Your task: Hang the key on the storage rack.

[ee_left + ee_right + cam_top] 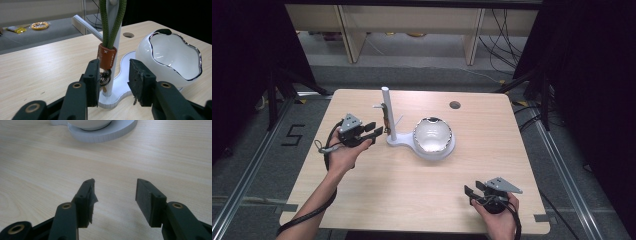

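A white stand (390,125) with an upright post rises from the middle of the table, and a white bowl (433,135) with a wavy rim rests on its round base. From the post hangs a green cord loop (112,22) with an orange tag (107,56) and metal rings under it. My left gripper (379,131) is level at the post's left side. Its jaws (112,72) stand apart just in front of the tag without pressing on it. My right gripper (472,192) rests near the table's front right edge, open (115,192) over bare wood.
The light wooden table (412,200) has a round cable hole (455,105) at the back right. Beyond it are pale shelving units and cables on the floor. The stand's base (105,132) lies ahead of the right gripper.
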`<state>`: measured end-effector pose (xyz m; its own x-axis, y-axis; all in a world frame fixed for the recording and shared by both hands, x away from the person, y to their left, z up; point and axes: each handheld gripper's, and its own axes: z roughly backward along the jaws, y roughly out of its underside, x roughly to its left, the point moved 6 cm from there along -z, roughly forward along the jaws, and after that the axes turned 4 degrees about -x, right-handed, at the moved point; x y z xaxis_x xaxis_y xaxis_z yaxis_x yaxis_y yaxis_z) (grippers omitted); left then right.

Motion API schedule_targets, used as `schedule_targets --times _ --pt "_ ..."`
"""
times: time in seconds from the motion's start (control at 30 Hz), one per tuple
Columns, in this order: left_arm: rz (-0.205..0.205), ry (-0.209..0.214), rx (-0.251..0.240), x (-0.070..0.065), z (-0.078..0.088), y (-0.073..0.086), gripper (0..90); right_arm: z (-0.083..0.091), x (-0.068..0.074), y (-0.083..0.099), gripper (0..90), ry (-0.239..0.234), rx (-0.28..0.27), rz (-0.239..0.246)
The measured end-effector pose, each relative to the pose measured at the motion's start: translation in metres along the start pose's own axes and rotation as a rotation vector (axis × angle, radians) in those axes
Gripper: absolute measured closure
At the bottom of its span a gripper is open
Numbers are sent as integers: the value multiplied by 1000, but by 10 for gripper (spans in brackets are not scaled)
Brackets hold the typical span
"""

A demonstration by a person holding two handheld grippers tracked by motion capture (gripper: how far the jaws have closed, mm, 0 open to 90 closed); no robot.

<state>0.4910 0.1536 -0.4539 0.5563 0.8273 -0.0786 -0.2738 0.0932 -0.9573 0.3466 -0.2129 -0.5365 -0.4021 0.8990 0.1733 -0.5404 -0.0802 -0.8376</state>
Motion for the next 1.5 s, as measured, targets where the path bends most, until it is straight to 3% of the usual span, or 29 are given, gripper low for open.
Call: schedule_targets --times 0.6,0.63,1.23,1.27,1.3,1.37,1.4,1.47,1.5 --pt "14 -3 -31 -5 32 3 490 1 -1 0 496 6 -1 -9" --pt "15 -4 -28 -5 36 6 484 2 1 1 495 7 6 -26" --pt "31 -26 -28 -5 69 32 449 2 1 0 492 10 8 -31" --pt "30 -23 -34 -4 70 33 449 3 0 1 492 18 16 -29" --pt "32 -28 -27 -4 72 34 448 2 -3 0 492 18 2 7" --pt "31 -31 -23 -2 76 38 448 3 -2 0 491 22 9 -8" --pt "33 -34 -25 -2 77 40 448 3 -4 -1 491 24 0 20" --pt "31 -35 -22 -2 78 42 447 3 -4 -1 491 24 0 19" --pt "32 -40 -22 -1 81 47 447 3 -2 0 491 21 12 -14"
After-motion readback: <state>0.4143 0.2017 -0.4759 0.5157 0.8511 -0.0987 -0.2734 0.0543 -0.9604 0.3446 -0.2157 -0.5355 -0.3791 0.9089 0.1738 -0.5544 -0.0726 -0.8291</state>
